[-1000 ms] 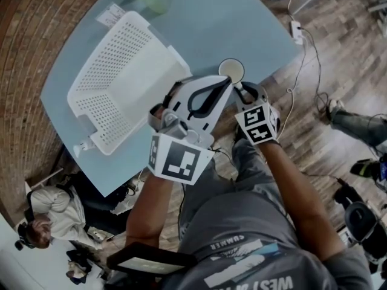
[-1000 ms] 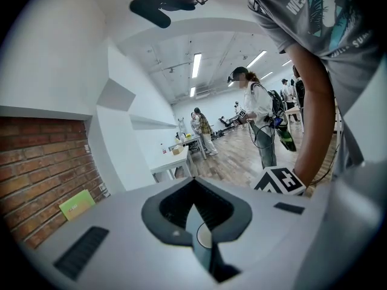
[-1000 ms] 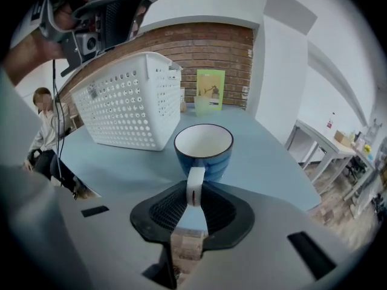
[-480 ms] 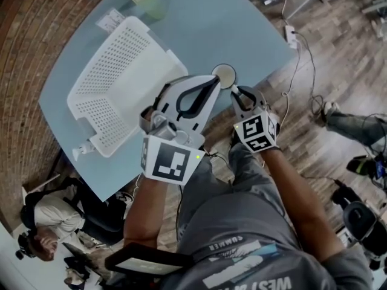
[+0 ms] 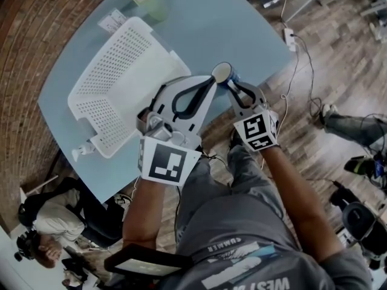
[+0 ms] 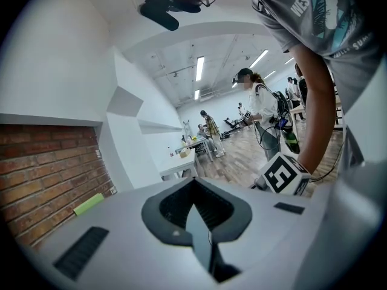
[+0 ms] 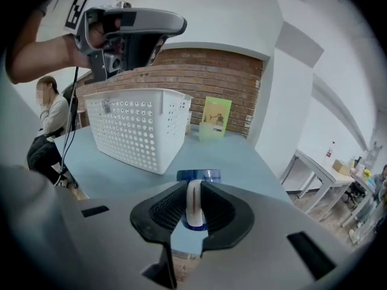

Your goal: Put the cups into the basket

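Now: right gripper (image 5: pixel 231 84) is clamped on the white handle of the blue cup (image 5: pixel 221 72), with the pads pressing it from both sides. The cup hangs tilted near the front edge of the table (image 5: pixel 242 23) and appears clear of the surface. It is well apart from the white perforated basket (image 5: pixel 115 77), which stands upright with its top open. Only 1 cup is visible.

Left gripper (image 5: pixel 210 83): jaws together, nothing between them. It is held just beside the cup, on the basket side.

Step in hand (my reading): carry the cup across to the basket.

Risks from here:
1. The grip is on the handle only, so the body can swing about the pads. A quick turn of the wrist could let the cup rotate or slip out.
2. The left gripper lies in the direct path, and a knock there would jar the cup loose.
3. The basket wall is tall. If the carry is too low the cup clips the rim, and the light basket could slide or tip.
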Action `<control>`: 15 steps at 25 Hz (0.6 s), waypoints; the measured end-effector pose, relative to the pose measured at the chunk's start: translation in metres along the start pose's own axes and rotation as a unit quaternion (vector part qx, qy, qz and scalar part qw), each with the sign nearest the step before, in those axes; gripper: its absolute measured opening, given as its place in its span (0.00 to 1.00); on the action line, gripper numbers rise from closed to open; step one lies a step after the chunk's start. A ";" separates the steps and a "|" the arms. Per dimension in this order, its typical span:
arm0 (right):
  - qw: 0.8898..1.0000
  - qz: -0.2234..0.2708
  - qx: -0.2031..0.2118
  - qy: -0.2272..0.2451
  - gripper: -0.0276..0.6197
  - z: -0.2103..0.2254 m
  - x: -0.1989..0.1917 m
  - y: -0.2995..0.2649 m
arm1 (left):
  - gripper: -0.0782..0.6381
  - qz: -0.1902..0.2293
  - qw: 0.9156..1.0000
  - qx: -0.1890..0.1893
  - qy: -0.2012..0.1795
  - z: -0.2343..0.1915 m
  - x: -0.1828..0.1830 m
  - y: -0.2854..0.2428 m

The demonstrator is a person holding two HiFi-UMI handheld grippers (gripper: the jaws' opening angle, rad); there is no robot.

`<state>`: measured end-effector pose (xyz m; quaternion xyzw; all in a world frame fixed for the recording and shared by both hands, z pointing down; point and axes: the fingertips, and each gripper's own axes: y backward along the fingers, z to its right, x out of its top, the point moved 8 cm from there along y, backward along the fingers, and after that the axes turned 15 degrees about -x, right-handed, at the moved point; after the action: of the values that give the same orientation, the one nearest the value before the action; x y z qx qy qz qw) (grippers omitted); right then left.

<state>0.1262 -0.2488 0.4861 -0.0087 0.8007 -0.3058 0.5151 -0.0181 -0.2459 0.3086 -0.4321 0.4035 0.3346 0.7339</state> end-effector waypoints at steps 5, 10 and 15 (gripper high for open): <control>1.000 0.016 0.000 -0.005 0.16 -0.001 0.001 0.003 | 0.11 0.000 1.000 0.001 0.002 -0.002 -0.002 0.001; 0.999 0.039 0.002 -0.013 0.16 0.000 -0.002 0.005 | 0.11 0.002 1.000 0.002 0.002 -0.005 -0.002 -0.001; 0.998 0.057 0.017 -0.014 0.16 -0.001 0.006 -0.006 | 0.11 -0.002 1.000 0.002 0.004 -0.007 -0.004 -0.003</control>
<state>0.1206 -0.2549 0.4850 0.0409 0.7872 -0.2893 0.5431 -0.0193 -0.2541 0.3110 -0.4330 0.4062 0.3309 0.7335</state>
